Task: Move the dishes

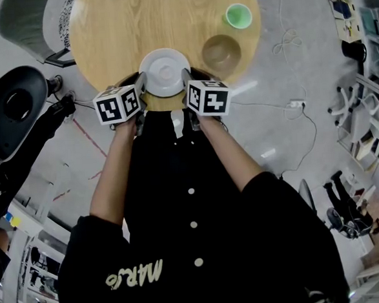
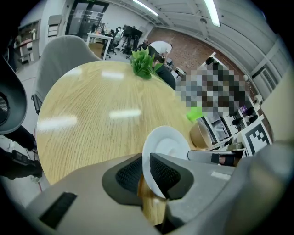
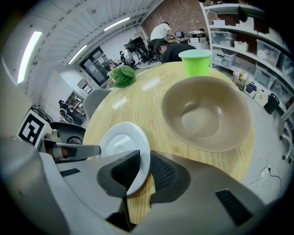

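A round light-wood tabletop (image 1: 135, 22) stands on a grey floor (image 1: 286, 141), with a bunch of green leaves (image 2: 144, 62) lying near its far edge. A grey upholstered chair (image 2: 64, 55) stands just beside the tabletop, and a black office chair (image 1: 12, 108) stands apart at the left. A white cable (image 1: 289, 43) and a white power strip (image 1: 296, 103) lie on the floor at the right.

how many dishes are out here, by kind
white round plate: 1
tan round bowl: 1
green cup: 1
total: 3
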A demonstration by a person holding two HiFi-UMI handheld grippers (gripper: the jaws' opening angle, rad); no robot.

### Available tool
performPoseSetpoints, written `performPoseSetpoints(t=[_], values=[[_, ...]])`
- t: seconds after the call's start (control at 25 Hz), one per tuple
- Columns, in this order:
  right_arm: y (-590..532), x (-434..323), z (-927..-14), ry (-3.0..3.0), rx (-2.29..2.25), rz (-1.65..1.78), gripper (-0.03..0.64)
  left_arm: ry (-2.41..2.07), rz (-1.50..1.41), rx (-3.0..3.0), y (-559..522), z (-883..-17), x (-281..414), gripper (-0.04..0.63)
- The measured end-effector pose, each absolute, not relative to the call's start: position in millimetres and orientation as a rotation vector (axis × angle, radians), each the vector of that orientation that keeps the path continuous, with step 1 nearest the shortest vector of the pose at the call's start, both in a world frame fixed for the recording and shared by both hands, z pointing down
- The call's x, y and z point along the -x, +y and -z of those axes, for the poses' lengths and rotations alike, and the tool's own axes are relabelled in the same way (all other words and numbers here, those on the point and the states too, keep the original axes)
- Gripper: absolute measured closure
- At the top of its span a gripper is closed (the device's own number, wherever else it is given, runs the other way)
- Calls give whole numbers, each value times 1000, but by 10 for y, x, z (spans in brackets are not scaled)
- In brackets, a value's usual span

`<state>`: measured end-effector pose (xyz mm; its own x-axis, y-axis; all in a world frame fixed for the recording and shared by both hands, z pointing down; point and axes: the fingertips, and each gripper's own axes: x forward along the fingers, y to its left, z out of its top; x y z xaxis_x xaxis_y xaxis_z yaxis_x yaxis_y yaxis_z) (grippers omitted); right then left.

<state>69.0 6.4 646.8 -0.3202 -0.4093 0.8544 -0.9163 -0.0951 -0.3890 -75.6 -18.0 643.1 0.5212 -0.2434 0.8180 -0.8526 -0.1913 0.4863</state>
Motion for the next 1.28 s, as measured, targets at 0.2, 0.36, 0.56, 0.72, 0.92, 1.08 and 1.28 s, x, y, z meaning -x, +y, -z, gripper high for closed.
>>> performPoseSetpoints(t=[0.2,0.36,0.56,0.72,0.92,1.08,1.28], values=[[48,-704,-6463,-1721,-1438,-1390,546,-925,-747,-1748,-194,-6422,717,538],[83,-686,-6496,-1730,-1422,-1336,541,-952,-780,-1793,-180,-6427,728,535],[87,-679,-6450,-1766,-1423,-1291,457,-979,-803,-1858,-195,-6384,729,461],[148,-632,-6246,-1858,-1381,-1286,445,-1007,-710,-1940,-240,-6149,731,449],[126,-627,-5585,-2103,-1384,-1214,463,-1051,-512,-2096,-386,-5557,764,458],[-88,-970,-4873,-2262,-1560,-968,545,-1113,-418,-2261,-506,-4910,795,554],[-404,-1491,-4012,-2388,-1797,-677,617,-1246,-214,-2429,-746,-4027,859,592]])
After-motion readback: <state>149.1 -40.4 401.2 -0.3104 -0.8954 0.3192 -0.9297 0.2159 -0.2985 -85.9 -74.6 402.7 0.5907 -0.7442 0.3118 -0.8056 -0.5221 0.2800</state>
